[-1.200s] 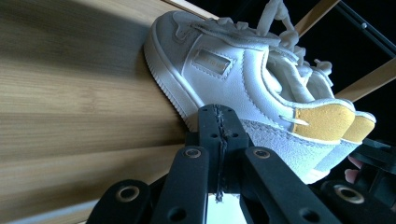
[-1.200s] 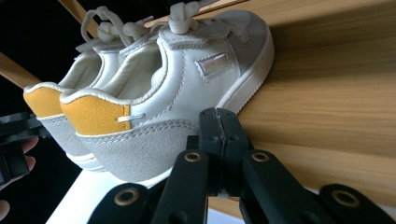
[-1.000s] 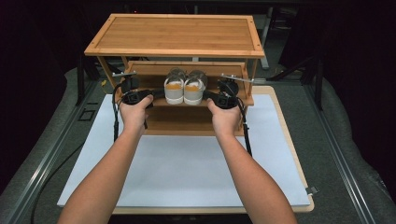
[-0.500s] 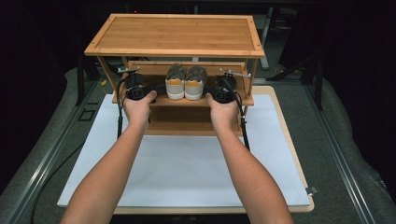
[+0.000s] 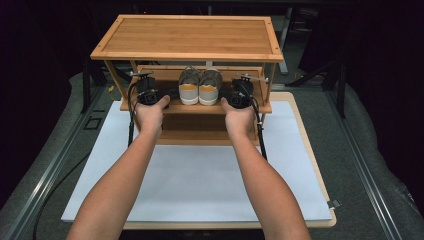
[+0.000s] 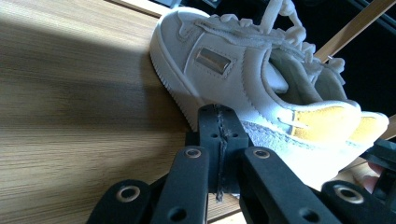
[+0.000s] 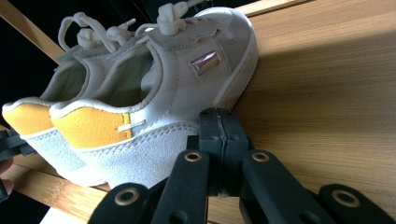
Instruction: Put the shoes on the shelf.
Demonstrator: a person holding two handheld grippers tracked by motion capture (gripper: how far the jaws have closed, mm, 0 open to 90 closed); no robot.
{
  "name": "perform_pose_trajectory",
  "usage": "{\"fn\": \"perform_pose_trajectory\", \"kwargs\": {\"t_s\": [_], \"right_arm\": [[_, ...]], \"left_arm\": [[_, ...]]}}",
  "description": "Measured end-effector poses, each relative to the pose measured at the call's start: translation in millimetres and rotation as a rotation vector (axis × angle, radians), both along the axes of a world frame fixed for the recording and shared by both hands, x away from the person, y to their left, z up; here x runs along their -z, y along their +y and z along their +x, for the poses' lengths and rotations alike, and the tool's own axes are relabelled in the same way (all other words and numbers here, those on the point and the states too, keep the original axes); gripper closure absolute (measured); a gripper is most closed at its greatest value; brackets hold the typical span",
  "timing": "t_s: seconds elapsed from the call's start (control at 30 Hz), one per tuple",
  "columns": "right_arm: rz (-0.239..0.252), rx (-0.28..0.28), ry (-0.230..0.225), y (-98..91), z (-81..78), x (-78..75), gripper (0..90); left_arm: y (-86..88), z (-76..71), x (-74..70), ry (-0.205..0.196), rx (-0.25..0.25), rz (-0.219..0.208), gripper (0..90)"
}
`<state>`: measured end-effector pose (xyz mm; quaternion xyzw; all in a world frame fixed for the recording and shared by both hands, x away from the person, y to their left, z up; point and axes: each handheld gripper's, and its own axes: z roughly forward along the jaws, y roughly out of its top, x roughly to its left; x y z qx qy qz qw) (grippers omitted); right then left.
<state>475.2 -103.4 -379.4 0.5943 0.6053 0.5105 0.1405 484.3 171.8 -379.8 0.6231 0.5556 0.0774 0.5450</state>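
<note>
1. The left gripper (image 5: 156, 96) sits left of centre in the high view, on the middle shelf (image 5: 150, 106) of a wooden shoe rack (image 5: 186, 35). In the left gripper view its jaws are pressed fully together with nothing between them, their tips (image 6: 218, 140) against the outer sidewall of the nearer shoe.

2. The right gripper (image 5: 235, 96) mirrors it right of centre in the high view. Its jaws are likewise closed and empty in the right gripper view, the tips (image 7: 219, 140) resting against the outer side of the other shoe.

3. Between the two grippers stands a pair of pale grey sneakers (image 5: 200, 87) with yellow heel patches, side by side and touching, upright on their soles.

4. Each shoe's long axis runs front to back across the shelf. The yellow heels face the person at the lower part of the high view; the toes point away, toward the back of the rack.

5. The step in hand looks like nudging the pair into place with closed jaws. To do it well, I would press low on the soles from both sides evenly, so the shoes slide rather than tip and stay parallel.

6. The rack stands at the far edge of a white surface (image 5: 200, 180).
</note>
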Motion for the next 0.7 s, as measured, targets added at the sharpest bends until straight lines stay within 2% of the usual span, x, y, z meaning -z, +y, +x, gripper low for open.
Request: {"fn": "perform_pose_trajectory", "kwargs": {"t_s": [0.27, 0.57, 0.6, 0.67, 0.7], "right_arm": [[-0.006, 0.007, -0.003, 0.8, -0.5, -0.1, 90.0], [-0.011, 0.003, 0.009, 0.3, -1.9, -0.6, 90.0], [-0.009, 0.017, -0.007, 1.6, -1.6, 0.3, 90.0], [-0.012, 0.023, -0.010, 2.7, -3.7, -0.2, 90.0], [-0.028, 0.032, -0.016, 4.4, -5.4, -0.6, 90.0]], "left_arm": [[0.1, -0.6, 0.3, -0.002, 0.000, 0.007, 90.0], [0.9, 0.0, 0.7, 0.002, 0.003, -0.006, 90.0], [1.3, 0.2, 1.0, 0.002, 0.005, -0.008, 90.0], [2.6, 0.3, 1.0, 0.016, 0.008, -0.017, 89.9], [2.7, 0.0, 0.7, 0.020, 0.009, -0.017, 89.9]]}}
